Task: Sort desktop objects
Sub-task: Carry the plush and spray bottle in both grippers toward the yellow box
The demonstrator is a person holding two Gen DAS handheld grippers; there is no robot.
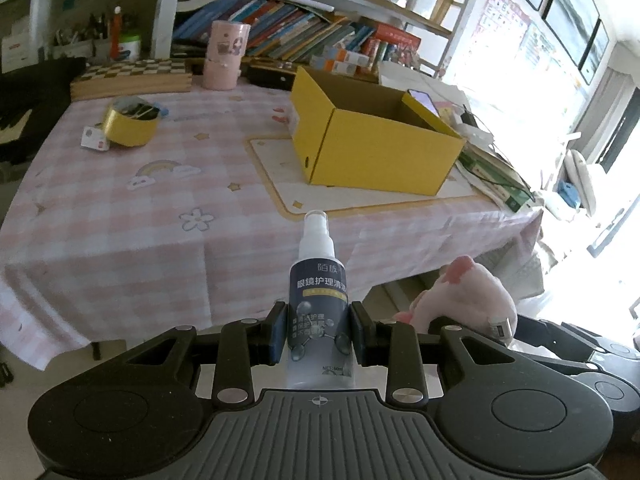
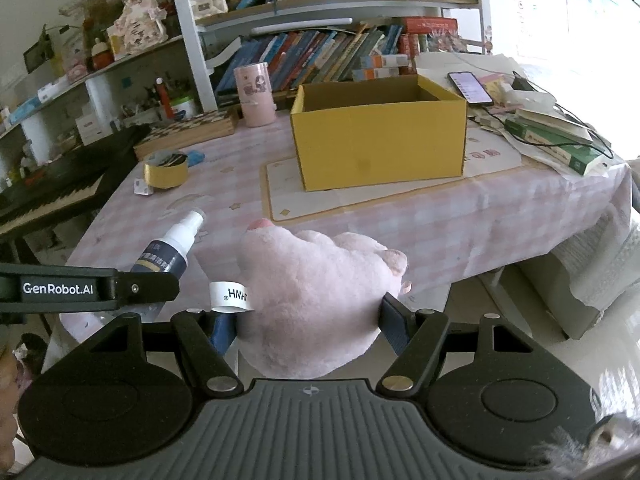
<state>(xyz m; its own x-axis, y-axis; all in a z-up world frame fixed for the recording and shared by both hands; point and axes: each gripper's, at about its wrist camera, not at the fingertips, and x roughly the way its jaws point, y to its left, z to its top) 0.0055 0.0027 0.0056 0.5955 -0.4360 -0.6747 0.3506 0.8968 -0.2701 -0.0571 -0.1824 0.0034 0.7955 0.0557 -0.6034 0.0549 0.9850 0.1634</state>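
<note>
A spray bottle [image 1: 319, 304] is held upright at lower centre of the left wrist view, clamped by the left gripper [image 1: 319, 334] across the labelled body, cap uppermost. The bottle is judged light, rigid and smooth-walled (likely slippery); the mid-body hold is judged sound, while the narrow white cap is to be avoided.

A pink plush toy [image 2: 316, 300] fills the lower centre of the right wrist view and is pinched at its sides by the right gripper [image 2: 310, 326]. It is judged soft, light and compressible; a deep hold on the bulk is preferred, not on the white tag [image 2: 230, 298].

The open yellow box [image 2: 380, 132] stands on the checked tablecloth [image 2: 400, 232] at upper centre, well apart from both items.
</note>
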